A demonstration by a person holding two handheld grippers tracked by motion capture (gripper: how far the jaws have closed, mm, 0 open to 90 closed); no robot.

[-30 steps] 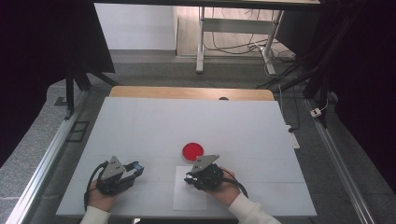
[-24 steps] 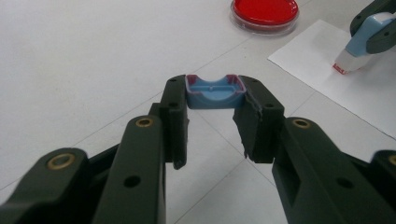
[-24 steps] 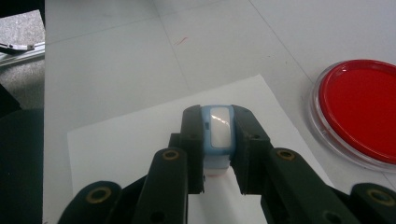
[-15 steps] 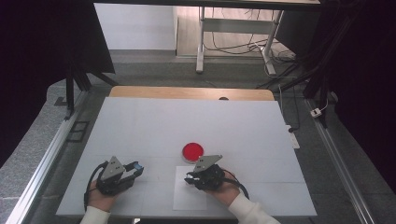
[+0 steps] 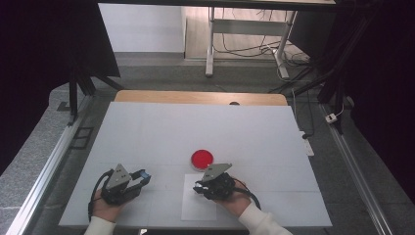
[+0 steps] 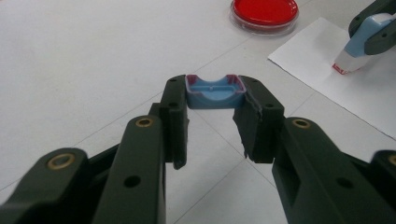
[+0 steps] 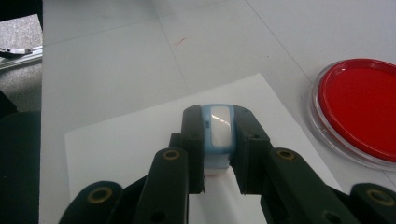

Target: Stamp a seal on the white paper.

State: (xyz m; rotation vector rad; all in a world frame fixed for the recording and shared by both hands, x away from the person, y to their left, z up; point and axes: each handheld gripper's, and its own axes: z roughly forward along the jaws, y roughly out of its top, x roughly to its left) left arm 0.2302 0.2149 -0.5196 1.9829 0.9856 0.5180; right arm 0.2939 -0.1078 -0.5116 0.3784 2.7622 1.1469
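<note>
Stamp (image 7: pixel 218 135) clamped in right gripper (image 7: pixel 219 154), tip down on paper sheet (image 7: pixel 135 144); its blue cap (image 6: pixel 215 92) pinched in left gripper (image 6: pixel 212 123). Red-filled petri dish (image 5: pixel 202 158) just beyond paper; far tabletop (image 5: pixel 195 127) open.

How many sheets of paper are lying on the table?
1: the white sheet of paper lies at the table's near edge, under the right gripper, just in front of the red dish.
</note>
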